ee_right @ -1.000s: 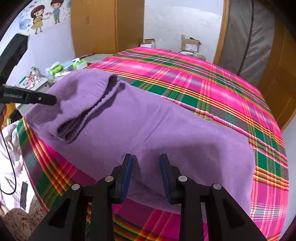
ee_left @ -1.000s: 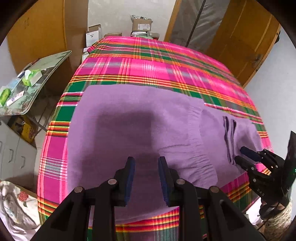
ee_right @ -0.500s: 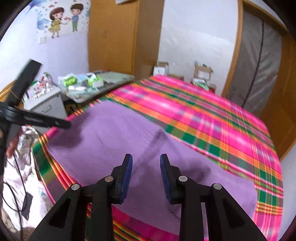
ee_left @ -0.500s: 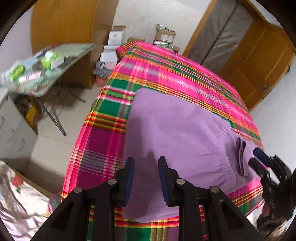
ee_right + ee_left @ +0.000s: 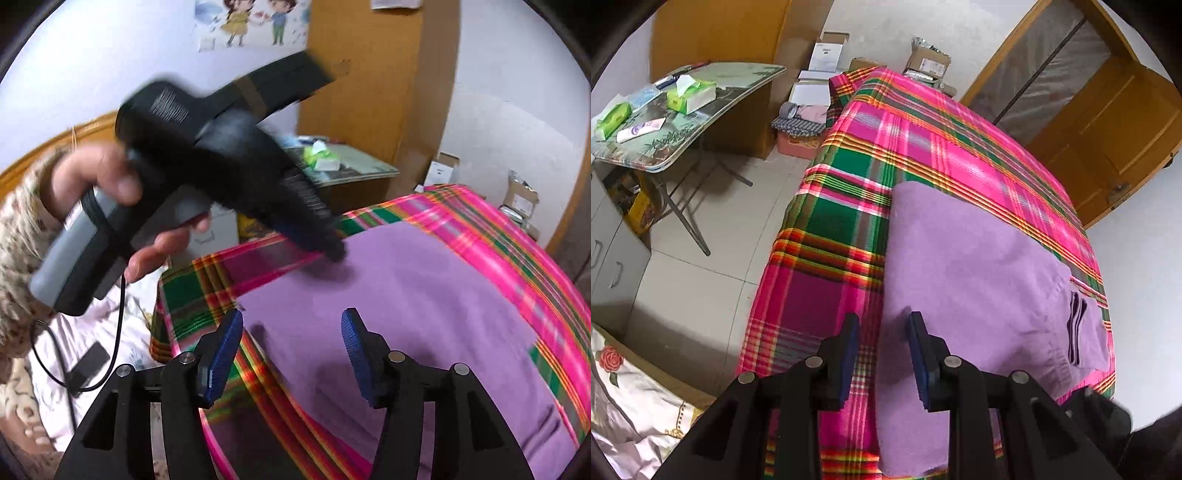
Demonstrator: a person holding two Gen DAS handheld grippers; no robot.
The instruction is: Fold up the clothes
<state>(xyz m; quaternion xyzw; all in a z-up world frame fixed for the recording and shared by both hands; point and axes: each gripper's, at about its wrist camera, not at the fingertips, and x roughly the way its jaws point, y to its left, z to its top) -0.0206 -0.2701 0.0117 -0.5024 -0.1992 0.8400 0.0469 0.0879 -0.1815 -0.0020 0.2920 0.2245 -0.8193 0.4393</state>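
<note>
The soft purple garment (image 5: 960,273) lies flat on the pink plaid bed (image 5: 923,147). The left gripper (image 5: 882,354) opens over its edge, empty. The right gripper (image 5: 291,350) opens wide, empty. Next, I think, both must pinch an edge to fold.

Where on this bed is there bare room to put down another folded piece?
Free: the plaid bedspread beyond the purple garment, toward the boxes and wooden door. A narrow plaid strip also runs along the garment's floor-side edge. Crowded: the near edge, where both grippers hover over the garment.
</note>
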